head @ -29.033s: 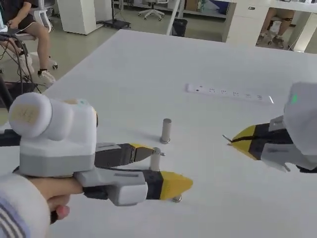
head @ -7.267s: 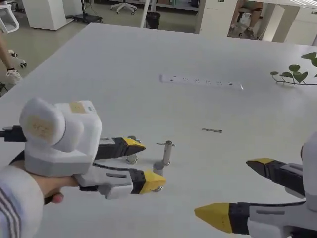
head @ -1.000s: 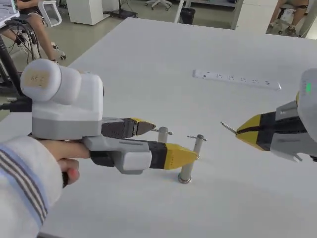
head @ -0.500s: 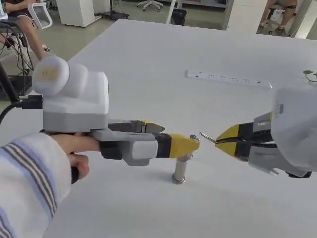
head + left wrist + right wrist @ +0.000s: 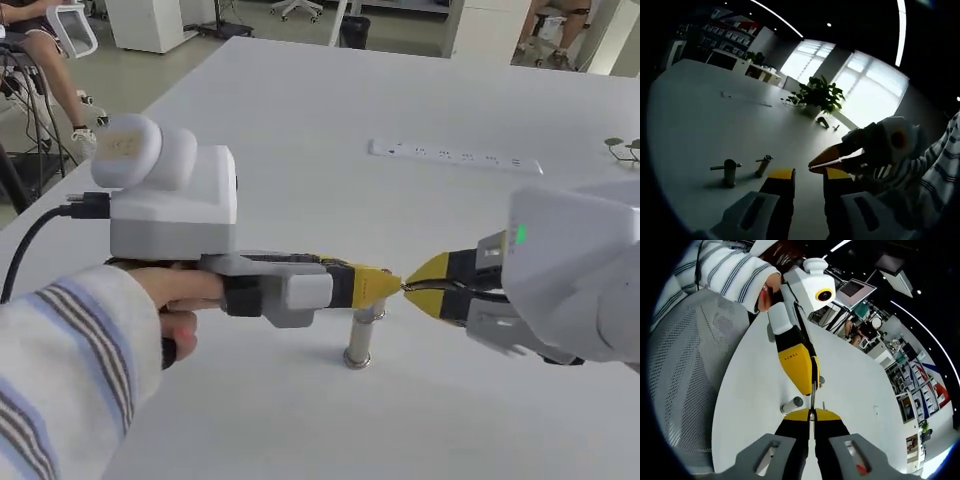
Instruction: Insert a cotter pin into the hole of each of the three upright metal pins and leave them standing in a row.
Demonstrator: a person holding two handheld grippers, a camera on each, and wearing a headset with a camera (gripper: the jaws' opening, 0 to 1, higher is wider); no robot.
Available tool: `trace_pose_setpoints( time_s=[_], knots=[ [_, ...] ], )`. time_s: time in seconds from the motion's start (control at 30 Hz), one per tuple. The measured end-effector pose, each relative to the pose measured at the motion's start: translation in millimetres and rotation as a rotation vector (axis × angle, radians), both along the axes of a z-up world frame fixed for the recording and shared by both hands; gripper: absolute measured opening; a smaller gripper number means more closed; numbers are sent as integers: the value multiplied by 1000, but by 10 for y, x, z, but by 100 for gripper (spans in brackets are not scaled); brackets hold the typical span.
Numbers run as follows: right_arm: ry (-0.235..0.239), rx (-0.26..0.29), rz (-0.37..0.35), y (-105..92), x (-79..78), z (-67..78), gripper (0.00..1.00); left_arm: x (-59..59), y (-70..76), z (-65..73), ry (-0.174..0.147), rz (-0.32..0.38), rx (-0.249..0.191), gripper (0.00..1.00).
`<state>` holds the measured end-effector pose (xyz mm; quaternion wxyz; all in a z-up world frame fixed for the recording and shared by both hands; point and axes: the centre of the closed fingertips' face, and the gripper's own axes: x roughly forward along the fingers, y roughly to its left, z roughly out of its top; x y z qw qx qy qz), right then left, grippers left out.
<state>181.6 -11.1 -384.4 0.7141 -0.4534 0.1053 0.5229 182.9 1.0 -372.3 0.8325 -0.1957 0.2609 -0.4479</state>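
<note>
Because the cotter pin [image 5: 812, 396] is a thin sliver of wire pinched only at its tail, the likeliest slip is a miss. If its free end meets the wall of the metal pin [image 5: 359, 337] rather than the hole, the push would go sideways into the top of a narrow post standing on a small foot, and it could topple. The wire might also swivel or bend in the grip. The hole itself cannot be made out from any view, so alignment looks like a matter of feel.

The right gripper [image 5: 410, 287] has its jaws pressed together on the cotter pin, which points straight ahead towards the left gripper [image 5: 388, 284]. The two yellow tips almost meet above the post, so a knock between them is a second risk. The left gripper's jaws stand a little apart, and its own view shows nothing between them (it seems to hover beside the post's top rather than clamp it).

That post is a short silvery cylinder with a wider base, upright on the white bench [image 5: 300, 130], directly under the tips. In the left gripper view, two more posts [image 5: 729, 172] [image 5: 763, 165] stand near each other, each with a wire crossing near its top.
</note>
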Motion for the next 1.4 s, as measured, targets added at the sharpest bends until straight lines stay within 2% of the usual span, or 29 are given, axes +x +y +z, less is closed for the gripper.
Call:
trace_pose_setpoints(
  time_s=[0.1,0.23,0.47,0.7,0.8,0.9,1.0,1.13,1.23,1.33,1.37,1.4],
  knots=[
    [-14,-10,11,18,-9,6,0,-25,-24,10,24,-10,-20,13],
    [-20,-20,23,39,-23,10,0,-28,-37,13,36,-13,-28,5],
    [-27,-28,37,68,-42,18,0,-24,-22,-18,45,-8,-24,0],
    [-28,-39,43,84,-57,5,0,-25,-14,-45,60,-9,-20,0],
    [-27,-42,51,102,-79,-1,0,-47,-14,-76,91,-19,-21,0],
    [-36,-47,59,110,-87,0,0,-48,-3,-73,93,-17,-22,0],
    [-36,-47,60,112,-82,8,0,-47,1,-60,81,-10,-18,0],
    [-41,-49,67,118,-78,10,0,-46,9,-56,85,3,-13,0],
    [-39,-46,77,127,-82,1,0,-58,14,-61,67,-2,6,0],
    [-34,-34,88,140,-96,-3,0,-68,23,-67,65,-7,14,0],
    [-33,-28,85,142,-96,-2,0,-73,28,-74,60,-10,22,0],
    [-46,-21,86,144,-83,8,8,-63,47,-92,60,-1,34,0]
  ],
)
